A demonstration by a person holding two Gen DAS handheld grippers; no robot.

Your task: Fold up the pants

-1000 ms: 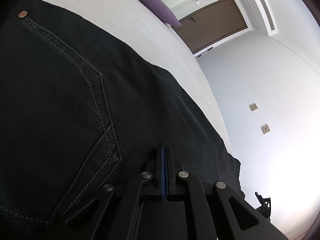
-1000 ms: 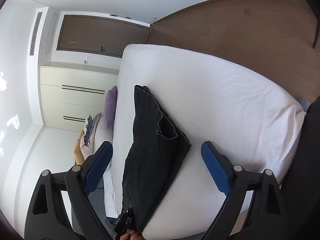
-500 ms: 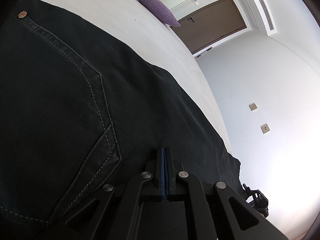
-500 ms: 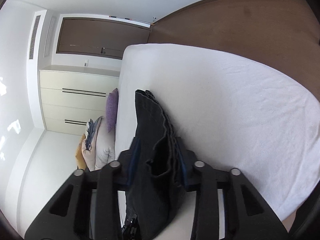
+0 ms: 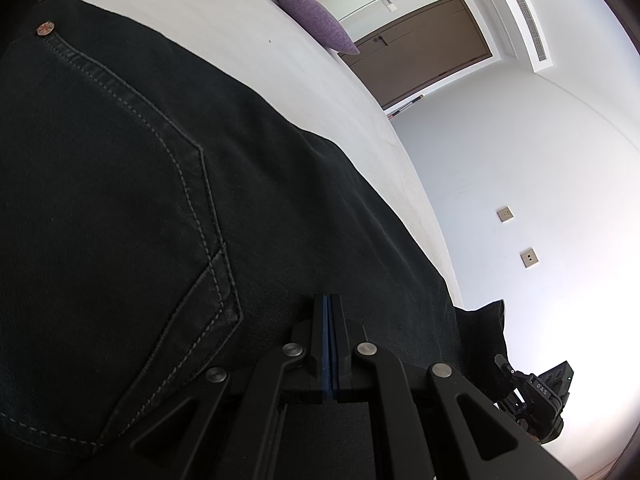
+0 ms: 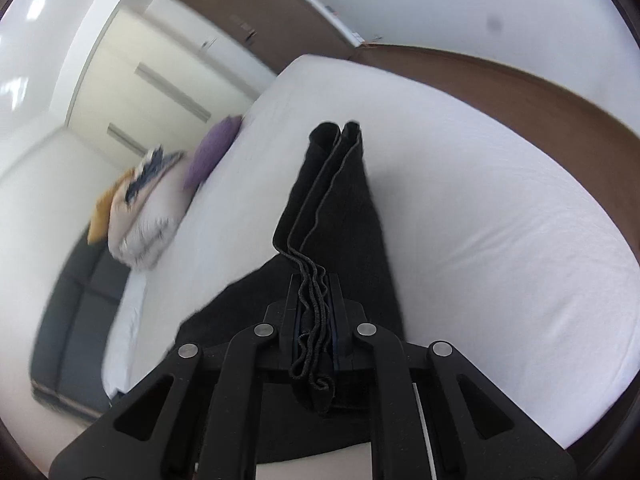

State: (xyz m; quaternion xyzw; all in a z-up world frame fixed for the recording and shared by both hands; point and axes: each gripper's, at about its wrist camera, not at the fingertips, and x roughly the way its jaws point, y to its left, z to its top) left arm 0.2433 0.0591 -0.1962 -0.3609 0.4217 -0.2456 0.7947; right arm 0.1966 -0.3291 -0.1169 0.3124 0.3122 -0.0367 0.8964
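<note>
**Stacked hems clamped, fold about to start**

Black pants (image 6: pixel 340 208) laid lengthwise on the bed (image 6: pixel 500 220), reaching toward its far edge, seat and back pocket (image 5: pixel 120 184) flat near the near edge. Right hand-held gripper (image 6: pixel 314 300) just closed, now clamped on a bunch of stacked hem edges, several layers visible between the pads. Left hand-held gripper (image 5: pixel 327 312) together, tips low over the seat fabric; whether cloth is pinched between them cannot be told. Pillow (image 6: pixel 140 216) and purple cushion (image 6: pixel 214 150) at the bed's left edge, well apart from the pants.

Risks, as judged: uneven bite on the bunched layers, so an inner layer slipping out on the lift and spoiling the fold line. Legs dragging and twisting across the sheet if raised too low. Seat sliding toward the bed's near edge if not pinned, leaving the fold crooked.
</note>
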